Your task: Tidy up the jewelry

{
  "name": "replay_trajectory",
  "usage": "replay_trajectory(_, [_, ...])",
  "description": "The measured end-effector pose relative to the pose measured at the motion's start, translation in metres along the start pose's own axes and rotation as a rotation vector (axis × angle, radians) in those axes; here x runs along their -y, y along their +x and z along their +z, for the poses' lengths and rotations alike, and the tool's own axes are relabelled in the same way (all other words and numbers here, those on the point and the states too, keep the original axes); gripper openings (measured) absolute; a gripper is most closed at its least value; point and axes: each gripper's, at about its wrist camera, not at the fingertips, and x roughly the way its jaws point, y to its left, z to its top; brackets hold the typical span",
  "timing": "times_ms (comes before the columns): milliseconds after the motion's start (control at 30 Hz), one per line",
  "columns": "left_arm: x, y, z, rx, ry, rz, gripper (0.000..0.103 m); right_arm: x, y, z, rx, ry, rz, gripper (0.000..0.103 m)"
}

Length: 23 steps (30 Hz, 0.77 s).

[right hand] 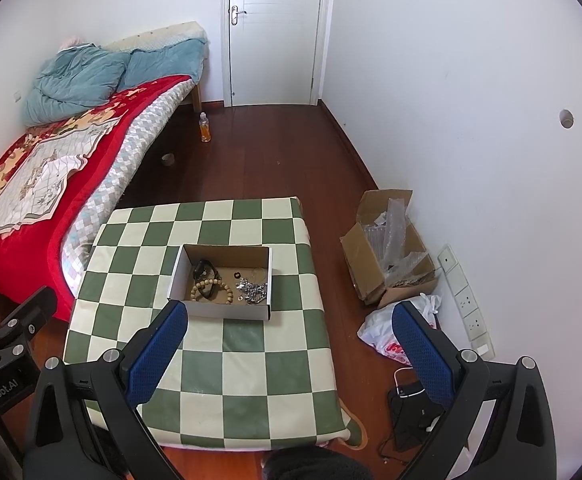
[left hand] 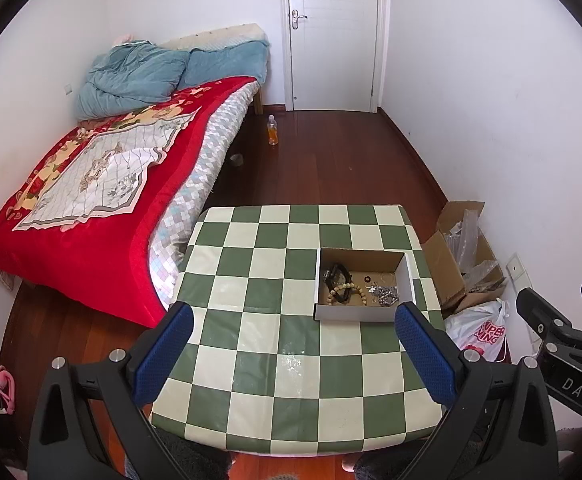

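Observation:
A shallow white cardboard box [left hand: 355,313] sits on the green-and-cream checked table [left hand: 275,364]; it also shows in the right wrist view [right hand: 227,310]. Inside lie a wooden bead bracelet [left hand: 351,293] [right hand: 215,289], a dark bracelet [left hand: 339,274] [right hand: 205,270], a small dark ring [left hand: 367,279] and a heap of silver chain [left hand: 385,294] [right hand: 253,290]. My left gripper [left hand: 295,324] is open and empty above the table's near part. My right gripper [right hand: 291,322] is open and empty, held high over the table's right side. The right gripper's body shows at the right edge of the left wrist view [left hand: 551,320].
A bed with a red blanket [left hand: 91,200] stands left of the table. An open cardboard box with bubble wrap [right hand: 391,248] and a white plastic bag [right hand: 387,332] lie on the floor by the right wall. A bottle [left hand: 272,130] stands near the closed door [left hand: 331,32].

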Motion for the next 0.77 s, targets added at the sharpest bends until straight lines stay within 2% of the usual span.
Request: replay_trajectory(767, [-0.003,-0.0074,0.0004,0.011,-0.008,-0.006,0.103,-0.0002,-0.0039,-0.0015,0.006,0.002,0.007,0.103])
